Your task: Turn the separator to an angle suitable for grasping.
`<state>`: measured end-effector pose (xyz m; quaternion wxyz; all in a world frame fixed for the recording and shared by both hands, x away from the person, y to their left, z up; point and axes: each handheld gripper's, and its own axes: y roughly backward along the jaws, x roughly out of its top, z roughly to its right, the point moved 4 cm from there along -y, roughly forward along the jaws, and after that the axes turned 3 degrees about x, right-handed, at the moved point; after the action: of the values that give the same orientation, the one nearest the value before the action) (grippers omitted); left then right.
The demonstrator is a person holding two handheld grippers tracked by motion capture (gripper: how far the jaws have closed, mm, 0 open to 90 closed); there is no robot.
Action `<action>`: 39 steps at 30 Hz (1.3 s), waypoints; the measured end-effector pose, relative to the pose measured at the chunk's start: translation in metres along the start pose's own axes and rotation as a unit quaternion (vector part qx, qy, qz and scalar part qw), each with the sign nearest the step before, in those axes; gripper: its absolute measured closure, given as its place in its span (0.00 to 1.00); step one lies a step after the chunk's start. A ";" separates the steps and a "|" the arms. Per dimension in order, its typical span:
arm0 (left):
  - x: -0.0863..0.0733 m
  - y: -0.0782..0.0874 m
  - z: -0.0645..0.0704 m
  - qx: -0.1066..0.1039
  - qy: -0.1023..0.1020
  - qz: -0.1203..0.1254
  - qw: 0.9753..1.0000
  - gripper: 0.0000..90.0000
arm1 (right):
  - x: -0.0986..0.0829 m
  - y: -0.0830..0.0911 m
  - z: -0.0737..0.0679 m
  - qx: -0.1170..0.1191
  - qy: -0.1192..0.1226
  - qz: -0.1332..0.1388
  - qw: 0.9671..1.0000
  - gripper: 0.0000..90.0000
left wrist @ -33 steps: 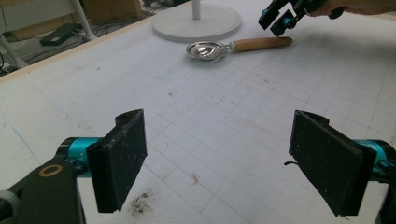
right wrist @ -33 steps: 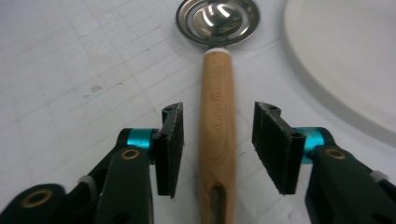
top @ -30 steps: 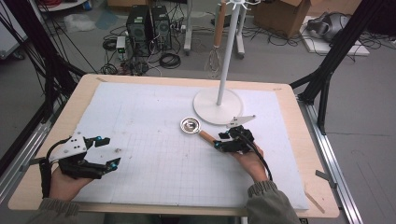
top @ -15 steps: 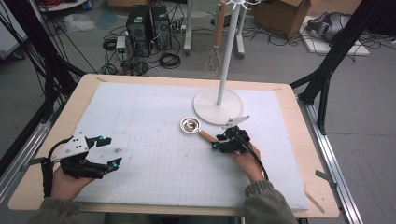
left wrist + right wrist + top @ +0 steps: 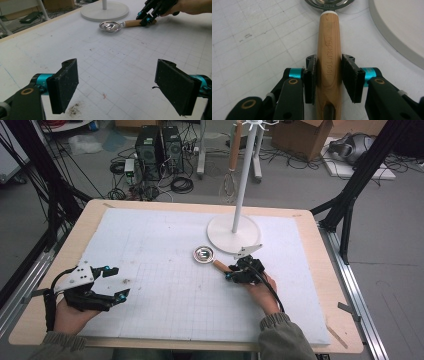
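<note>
— Starting at the left, what are we doing with the left hand-held gripper (image 5: 111, 282)?

— Nothing yet. We hold it low over the near left of the tabletop (image 5: 150, 240), its jaws wide apart with only the gridded white mat between them. In the left gripper view the ladle lies well ahead of it.

— And in the middle?

— The small ladle (image 5: 212, 258) lies flat on the mat, its shiny metal bowl (image 5: 109, 26) just beside the round base of the white utensil stand (image 5: 234, 233), its wooden handle (image 5: 328, 65) pointing back toward us.

— So the right side is where the work is?

— Yes. The right hand-held gripper (image 5: 328, 77) straddles the handle near its hanging hole. The left pad looks pressed against the wood; at the right pad we see a thin gap, so we judge the jaws to be closing on the handle and not yet clamped.

— Which step is this, then?

— The pick-up, we think. Next we need to squeeze firmly, lift with the bowl level, and, if the ladle is meant for the stand, bring the handle's hole up to a hook beside the whisk (image 5: 231, 172) that hangs there.
</note>
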<state>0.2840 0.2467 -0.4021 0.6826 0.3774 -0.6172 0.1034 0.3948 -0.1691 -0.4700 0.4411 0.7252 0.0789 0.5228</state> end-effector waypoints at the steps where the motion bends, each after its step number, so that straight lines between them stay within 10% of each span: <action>1: 0.000 0.000 0.000 0.001 0.000 0.000 1.000 0.22 | 0.000 0.000 0.000 -0.002 0.001 -0.002 1.000 0.72; 39: 0.000 0.003 -0.004 0.000 0.004 0.007 1.000 0.22 | 0.002 0.006 0.002 -0.009 -0.002 0.002 1.000 0.77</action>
<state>0.2848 0.2513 -0.4004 0.6847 0.3725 -0.6167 0.1096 0.3949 -0.1725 -0.4646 0.4470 0.7223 0.0717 0.5228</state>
